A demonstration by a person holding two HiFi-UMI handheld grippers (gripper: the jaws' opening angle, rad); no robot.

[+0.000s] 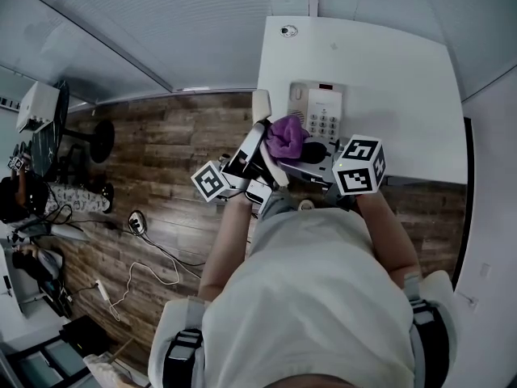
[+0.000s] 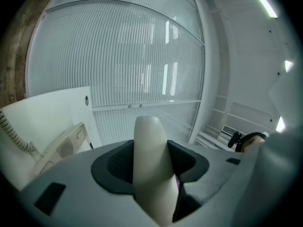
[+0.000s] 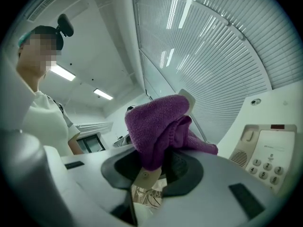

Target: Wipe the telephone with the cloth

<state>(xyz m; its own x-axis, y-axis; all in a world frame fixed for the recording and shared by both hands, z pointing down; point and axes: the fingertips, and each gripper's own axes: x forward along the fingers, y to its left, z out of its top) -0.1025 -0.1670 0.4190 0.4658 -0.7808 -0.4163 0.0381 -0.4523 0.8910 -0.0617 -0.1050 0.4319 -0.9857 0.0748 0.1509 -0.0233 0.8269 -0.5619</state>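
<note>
The cream telephone base [image 1: 321,110] sits on the white table [image 1: 404,71], its keypad showing in the right gripper view [image 3: 266,156]. The handset [image 1: 257,128] is lifted off the base at the table's left edge, with my left gripper [image 1: 255,150] shut on it. In the left gripper view the handset [image 2: 150,160] fills the gap between the jaws of that gripper [image 2: 151,167], and the base [image 2: 65,144] and coiled cord [image 2: 11,130] lie to the left. My right gripper [image 1: 313,152] is shut on a purple cloth [image 1: 286,136], which rests against the handset. The cloth [image 3: 158,124] bulges out of the right gripper [image 3: 154,167].
A small round object [image 1: 288,31] lies at the table's far left corner. Left of the table is wood floor with cables and a power strip [image 1: 137,221]. A black stool [image 1: 101,140] and a seated person [image 1: 20,196] are at the far left. Slatted panels [image 2: 123,56] stand behind the table.
</note>
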